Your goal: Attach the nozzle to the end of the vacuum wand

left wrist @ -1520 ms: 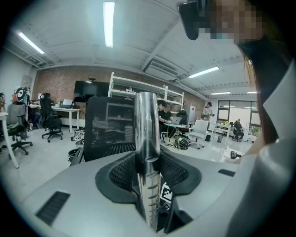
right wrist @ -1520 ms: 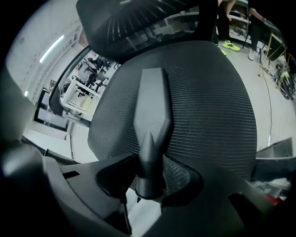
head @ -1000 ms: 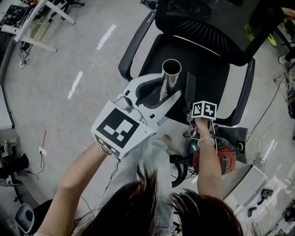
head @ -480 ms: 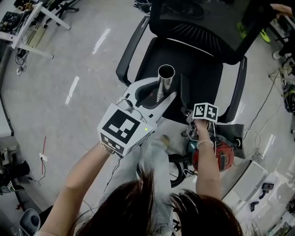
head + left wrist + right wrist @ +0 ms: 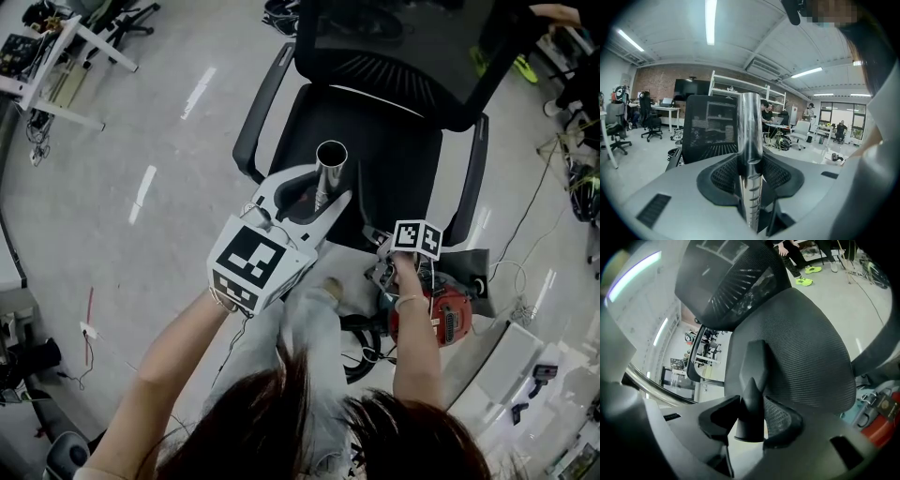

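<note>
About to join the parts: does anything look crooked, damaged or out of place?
Nothing stands out. The wand stands upright, clamped in the left claw, open end up. The nozzle sits gripped in the right claw, apart from the wand and not yet attached.

Open workshop-office. Pale grey glossy floor (image 5: 141, 112), streaked with reflections of the lights. Black mesh office chair (image 5: 375, 150) at the middle of the head view, an armrest on each side, backrest toward the top. White-framed table (image 5: 70, 42) in the upper left corner, loose cables (image 5: 548, 202) along the right edge. In the left gripper view: white ceiling with long light strips (image 5: 711, 21), brick back wall (image 5: 651, 82) with a dark screen (image 5: 686, 89) against it, a white shelving rack (image 5: 740, 86), a further swivel chair (image 5: 650, 119) on the left, and what looks like a glazed wall (image 5: 839, 115) far right.
</note>
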Available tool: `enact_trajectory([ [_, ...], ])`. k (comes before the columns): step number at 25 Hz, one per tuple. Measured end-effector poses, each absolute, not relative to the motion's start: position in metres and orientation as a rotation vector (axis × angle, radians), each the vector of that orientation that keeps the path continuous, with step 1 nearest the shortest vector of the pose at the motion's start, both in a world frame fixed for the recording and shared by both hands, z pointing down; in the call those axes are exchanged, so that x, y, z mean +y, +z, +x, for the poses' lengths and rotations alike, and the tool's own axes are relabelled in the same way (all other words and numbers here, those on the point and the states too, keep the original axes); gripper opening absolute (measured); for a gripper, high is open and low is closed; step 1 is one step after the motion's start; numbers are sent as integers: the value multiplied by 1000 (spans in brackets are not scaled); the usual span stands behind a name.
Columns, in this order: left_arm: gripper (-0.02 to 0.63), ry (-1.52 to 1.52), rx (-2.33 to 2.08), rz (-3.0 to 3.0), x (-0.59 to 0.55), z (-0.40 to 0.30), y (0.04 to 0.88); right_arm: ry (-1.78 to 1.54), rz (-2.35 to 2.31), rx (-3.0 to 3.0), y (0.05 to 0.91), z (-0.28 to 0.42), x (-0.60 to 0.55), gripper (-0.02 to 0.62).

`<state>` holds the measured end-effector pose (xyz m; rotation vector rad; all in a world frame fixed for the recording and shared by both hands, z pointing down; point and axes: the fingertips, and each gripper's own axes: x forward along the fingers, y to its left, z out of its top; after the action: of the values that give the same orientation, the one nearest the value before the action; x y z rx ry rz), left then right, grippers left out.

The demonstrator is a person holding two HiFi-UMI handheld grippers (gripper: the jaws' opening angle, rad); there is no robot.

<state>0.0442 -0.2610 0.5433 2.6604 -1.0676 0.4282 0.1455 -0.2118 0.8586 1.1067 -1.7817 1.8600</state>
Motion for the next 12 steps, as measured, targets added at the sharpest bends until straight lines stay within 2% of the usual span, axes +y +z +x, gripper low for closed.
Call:
enact_trajectory([
  [12, 160, 445, -1084, 2670, -250, 55, 538, 2071, 1139, -1901, 800, 147, -207, 173],
])
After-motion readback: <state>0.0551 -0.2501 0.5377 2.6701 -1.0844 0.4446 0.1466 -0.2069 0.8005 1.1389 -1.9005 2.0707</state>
